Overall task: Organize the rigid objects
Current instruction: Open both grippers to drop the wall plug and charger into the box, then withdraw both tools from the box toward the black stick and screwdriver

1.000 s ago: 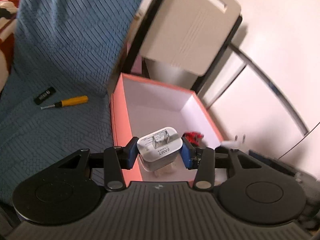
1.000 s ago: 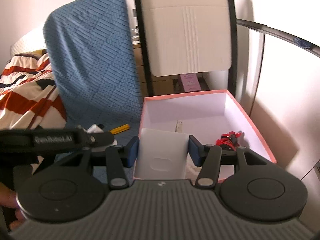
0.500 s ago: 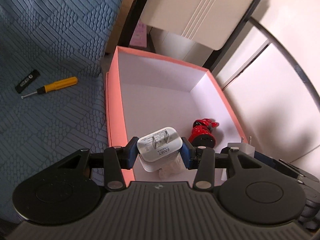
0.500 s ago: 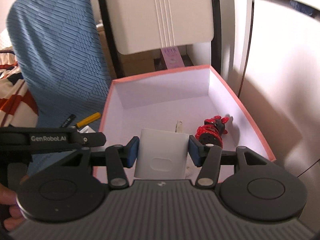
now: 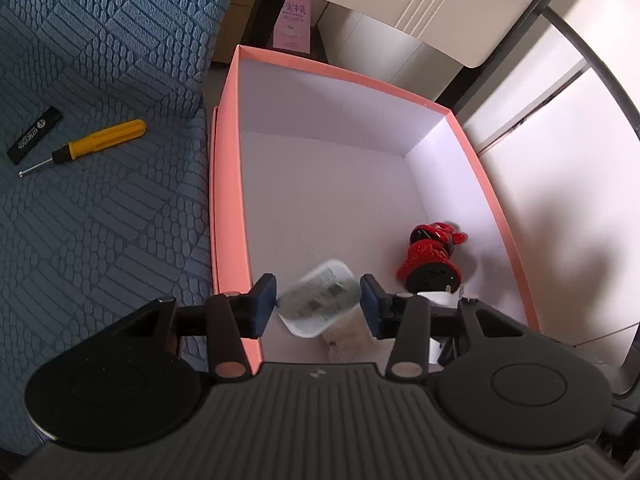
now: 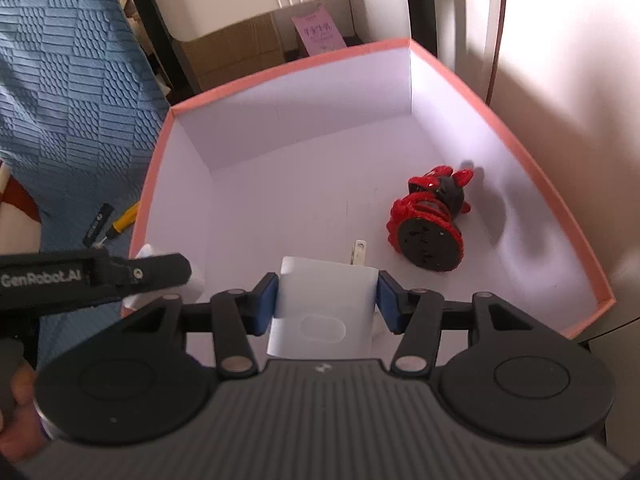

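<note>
Left gripper [image 5: 318,303] is standing open, blurred white charger [image 5: 318,304] loose between pads over pink box [image 5: 226,184]. Right gripper [image 6: 327,301] is clamping white plug adapter [image 6: 326,308]; "GenRobot.AI" legible on the left tool.

The left gripper [image 5: 319,302] hung over the near end of a pink box [image 5: 224,184], its jaws apart. A white charger [image 5: 316,304], blurred and tilted, lay between the blue pads [image 5: 262,304] with a gap on each side. A red figure [image 5: 430,256] lay near the box's right wall. On the blue cover [image 5: 100,220] to the left lay a yellow screwdriver [image 5: 100,140] and, just beside it, a black stick [image 5: 35,140].
</note>
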`<state>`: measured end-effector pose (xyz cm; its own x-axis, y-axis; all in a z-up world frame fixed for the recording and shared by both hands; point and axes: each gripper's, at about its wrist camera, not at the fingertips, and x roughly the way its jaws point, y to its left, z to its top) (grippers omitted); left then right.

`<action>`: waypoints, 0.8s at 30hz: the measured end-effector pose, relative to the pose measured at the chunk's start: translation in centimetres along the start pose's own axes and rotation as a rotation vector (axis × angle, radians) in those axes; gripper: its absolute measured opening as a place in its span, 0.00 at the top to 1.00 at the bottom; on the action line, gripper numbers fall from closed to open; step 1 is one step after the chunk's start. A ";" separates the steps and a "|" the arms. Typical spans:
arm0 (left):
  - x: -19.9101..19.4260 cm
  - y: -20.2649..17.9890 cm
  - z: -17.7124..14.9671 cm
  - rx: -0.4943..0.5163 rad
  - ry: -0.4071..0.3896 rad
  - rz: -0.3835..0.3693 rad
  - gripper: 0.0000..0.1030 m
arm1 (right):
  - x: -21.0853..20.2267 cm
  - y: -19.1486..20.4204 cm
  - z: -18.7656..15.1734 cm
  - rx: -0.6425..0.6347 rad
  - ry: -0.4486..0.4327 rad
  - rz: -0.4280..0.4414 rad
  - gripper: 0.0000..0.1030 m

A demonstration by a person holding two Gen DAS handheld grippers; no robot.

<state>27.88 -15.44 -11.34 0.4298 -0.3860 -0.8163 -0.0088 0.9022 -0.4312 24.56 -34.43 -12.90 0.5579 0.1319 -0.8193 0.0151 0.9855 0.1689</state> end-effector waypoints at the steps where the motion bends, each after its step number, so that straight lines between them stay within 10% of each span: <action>1: 0.1 0.0 0.1 0.002 0.004 -0.005 0.49 | 0.3 0.0 0.1 0.000 0.008 -0.003 0.46; 24: -6.7 -1.1 -0.9 0.016 -0.143 0.005 0.38 | -3.8 2.4 0.3 -0.026 -0.059 0.044 0.45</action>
<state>24.21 -14.00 -5.74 0.5538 -0.3516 -0.7548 0.0032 0.9074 -0.4203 22.70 -32.61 -9.24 0.6056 0.1695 -0.7775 -0.0318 0.9814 0.1891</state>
